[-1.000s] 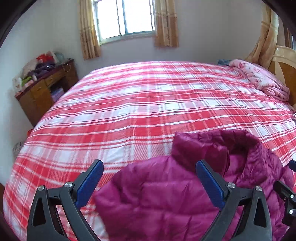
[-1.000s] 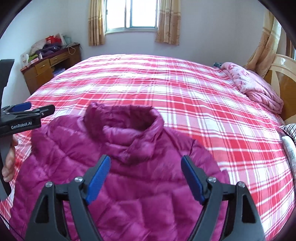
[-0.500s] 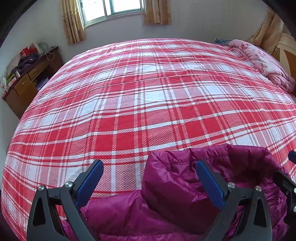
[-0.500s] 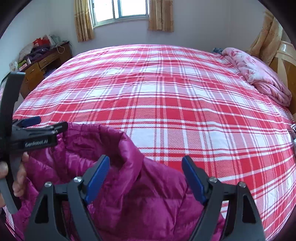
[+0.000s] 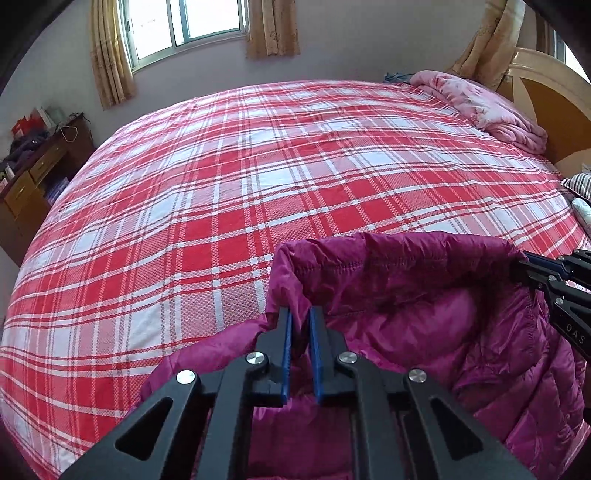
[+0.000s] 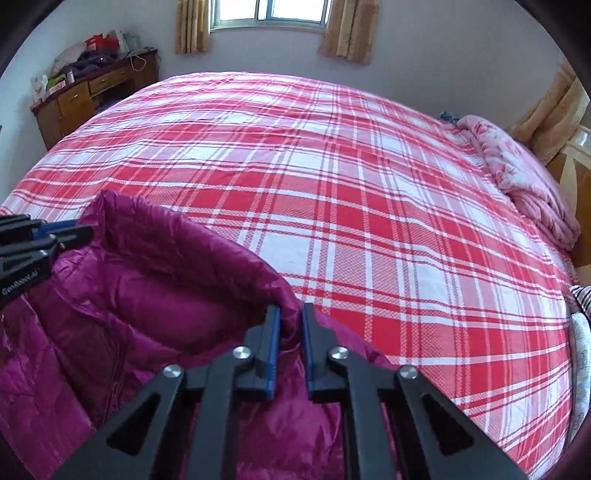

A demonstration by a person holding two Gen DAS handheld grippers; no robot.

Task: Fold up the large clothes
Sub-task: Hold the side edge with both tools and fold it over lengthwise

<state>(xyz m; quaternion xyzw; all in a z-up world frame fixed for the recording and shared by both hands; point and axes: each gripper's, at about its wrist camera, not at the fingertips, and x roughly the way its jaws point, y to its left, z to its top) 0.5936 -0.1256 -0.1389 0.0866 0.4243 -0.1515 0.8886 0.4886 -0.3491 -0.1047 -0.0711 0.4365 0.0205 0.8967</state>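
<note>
A magenta puffer jacket (image 5: 424, 325) lies at the near edge of a bed covered in a red and white plaid sheet (image 5: 258, 177). My left gripper (image 5: 300, 314) is shut on the left end of the jacket's collar. My right gripper (image 6: 290, 312) is shut on the right end of the collar, and the jacket (image 6: 122, 295) spreads below it. The collar is stretched between the two grippers. The right gripper shows at the right edge of the left wrist view (image 5: 517, 267), and the left gripper at the left edge of the right wrist view (image 6: 83, 232).
A pink blanket (image 5: 480, 107) is bunched at the far right by the wooden headboard (image 5: 546, 85). A wooden desk (image 6: 85, 99) with clutter stands at the far left under the window (image 5: 188, 26). A striped cloth (image 5: 580, 182) lies at the right edge.
Both grippers were open above the jacket and have closed on the two ends of its collar. The collar is now pulled taut between them.
</note>
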